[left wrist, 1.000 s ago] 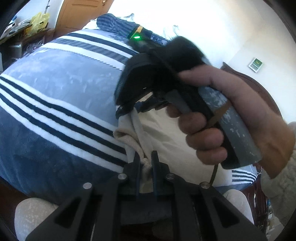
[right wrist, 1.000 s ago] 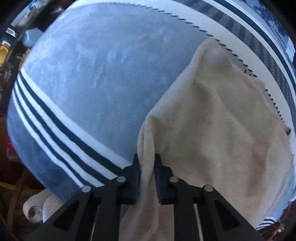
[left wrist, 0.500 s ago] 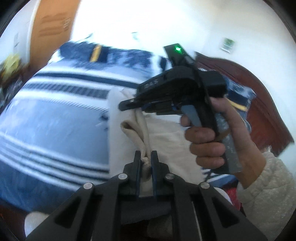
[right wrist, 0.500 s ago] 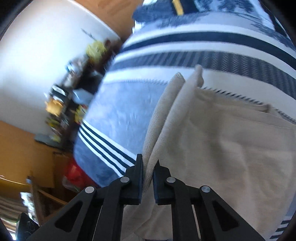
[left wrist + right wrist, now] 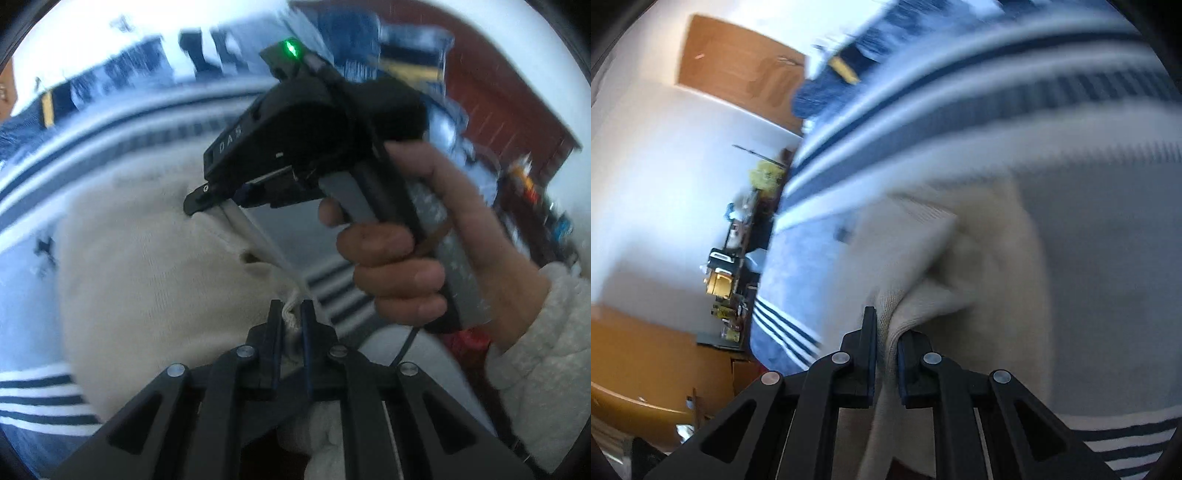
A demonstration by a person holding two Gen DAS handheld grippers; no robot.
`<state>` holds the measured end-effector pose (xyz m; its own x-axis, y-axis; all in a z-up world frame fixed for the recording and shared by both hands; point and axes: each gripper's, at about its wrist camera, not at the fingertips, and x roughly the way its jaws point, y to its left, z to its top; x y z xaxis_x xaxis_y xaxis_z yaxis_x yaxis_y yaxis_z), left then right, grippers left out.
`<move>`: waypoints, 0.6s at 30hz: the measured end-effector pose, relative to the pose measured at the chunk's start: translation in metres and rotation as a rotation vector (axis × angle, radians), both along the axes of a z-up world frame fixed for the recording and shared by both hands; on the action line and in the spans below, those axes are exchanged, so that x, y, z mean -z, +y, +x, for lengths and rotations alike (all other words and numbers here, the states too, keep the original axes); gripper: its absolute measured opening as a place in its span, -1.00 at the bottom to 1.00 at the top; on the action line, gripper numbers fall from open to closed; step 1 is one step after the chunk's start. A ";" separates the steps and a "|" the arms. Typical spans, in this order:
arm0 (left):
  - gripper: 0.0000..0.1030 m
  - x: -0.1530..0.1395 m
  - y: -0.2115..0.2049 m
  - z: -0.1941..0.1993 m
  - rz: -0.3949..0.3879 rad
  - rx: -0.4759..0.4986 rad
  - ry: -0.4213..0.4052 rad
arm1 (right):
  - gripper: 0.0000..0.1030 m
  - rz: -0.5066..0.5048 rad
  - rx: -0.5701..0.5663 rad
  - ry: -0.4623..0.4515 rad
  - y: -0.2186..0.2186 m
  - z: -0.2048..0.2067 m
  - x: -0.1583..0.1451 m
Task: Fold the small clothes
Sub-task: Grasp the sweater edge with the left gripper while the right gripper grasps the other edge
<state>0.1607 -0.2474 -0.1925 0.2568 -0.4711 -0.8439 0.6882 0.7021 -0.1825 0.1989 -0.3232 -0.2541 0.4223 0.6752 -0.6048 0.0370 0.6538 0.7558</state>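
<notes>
Left wrist view: left gripper [image 5: 291,314] at lower centre, jaws closed on a bunched edge of the cream knit garment [image 5: 147,266]; the cloth spreads over the left half of the frame, lying on the blue-and-white striped blanket [image 5: 37,406]; a taut edge runs up from the pinch to the right gripper [image 5: 195,199], centre frame, whose tip clamps the same garment; a hand [image 5: 402,258] in a fluffy white sleeve [image 5: 535,362] holds its handle; green light [image 5: 291,47] lit on top.

Right wrist view, blurred: right gripper [image 5: 886,332] at lower centre, jaws closed on a folded cream edge; garment [image 5: 979,266] fills centre-right over the blanket [image 5: 923,122]; wooden door [image 5: 738,70] upper left.
</notes>
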 end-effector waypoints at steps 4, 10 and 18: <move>-0.83 0.030 -0.004 -0.007 0.051 0.003 0.034 | -0.76 0.118 0.030 0.103 -0.010 -0.011 0.064; -0.83 0.024 0.003 -0.007 0.023 -0.020 0.041 | -0.24 0.179 0.060 0.056 -0.006 0.000 0.056; -0.84 0.015 0.018 -0.002 0.015 -0.017 0.045 | -0.29 0.169 -0.031 0.121 0.005 0.072 0.064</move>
<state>0.1584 -0.2291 -0.2078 0.2266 -0.4538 -0.8618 0.6672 0.7169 -0.2021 0.2709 -0.3182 -0.3180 0.3307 0.7832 -0.5265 0.1158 0.5200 0.8463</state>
